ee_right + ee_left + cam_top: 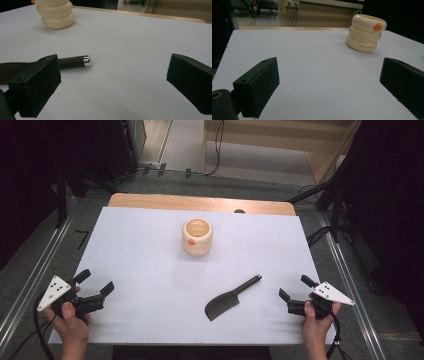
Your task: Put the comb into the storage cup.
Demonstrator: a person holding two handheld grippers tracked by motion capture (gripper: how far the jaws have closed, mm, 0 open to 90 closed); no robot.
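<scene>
On the bench, a flat matte white sheet covers nearly the whole top, leaving a strip of pale wood bare along the far edge at 12 o'clock. Just beyond centre toward 12 o'clock stands a glossy cream cup, moulded as three stacked bulging rings with a small orange mark on its rim and an open mouth. Toward 5 o'clock, well apart from the cup, a dark comb-like tool lies flat: a broad curved blade with fine teeth and a slim round handle ending in a shiny metal cap, pointing toward 1 o'clock. At 8 o'clock the left hand-held gripper hovers near the edge with its blocky black jaws spread wide, holding nothing. At 4 o'clock the right hand-held gripper likewise gapes wide and empty, the tool just beside it. Broad bare sheet lies between both and the cup.
</scene>
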